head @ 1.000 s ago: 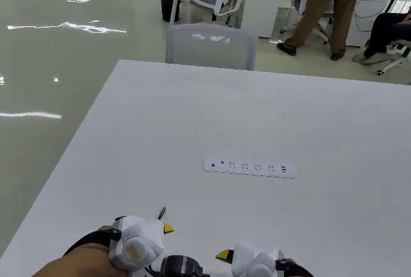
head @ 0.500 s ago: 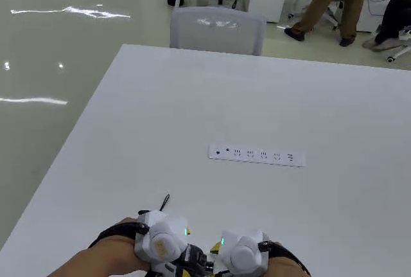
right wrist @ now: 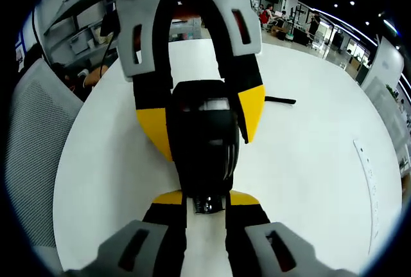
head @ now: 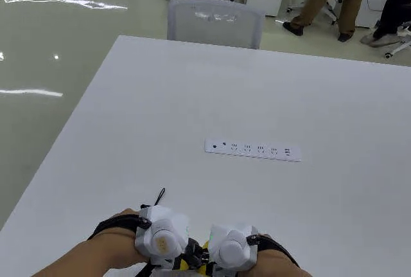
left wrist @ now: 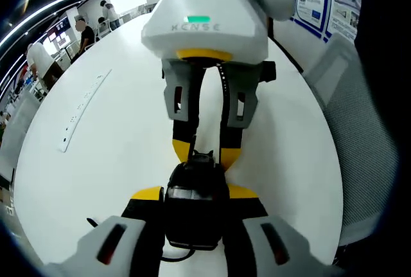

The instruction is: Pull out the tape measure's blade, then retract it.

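Bracing the black tape measure (right wrist: 204, 139) between its yellow-tipped jaws, the left gripper (left wrist: 196, 193) is clenched across the sides of the case, so the body is anchored and cannot slide when the blade is drawn. The right gripper (right wrist: 205, 198) faces it nose to nose, its jaws drawn close around the small metal blade hook (right wrist: 205, 205) at the case's mouth. It looks pinched there, ready to pull straight away from the case. No length of blade shows between the two grippers, so the pull-out seems not yet begun. The tape measure sits low over the near edge of the white table (head: 192, 97), well apart from the power strip (head: 252, 150).
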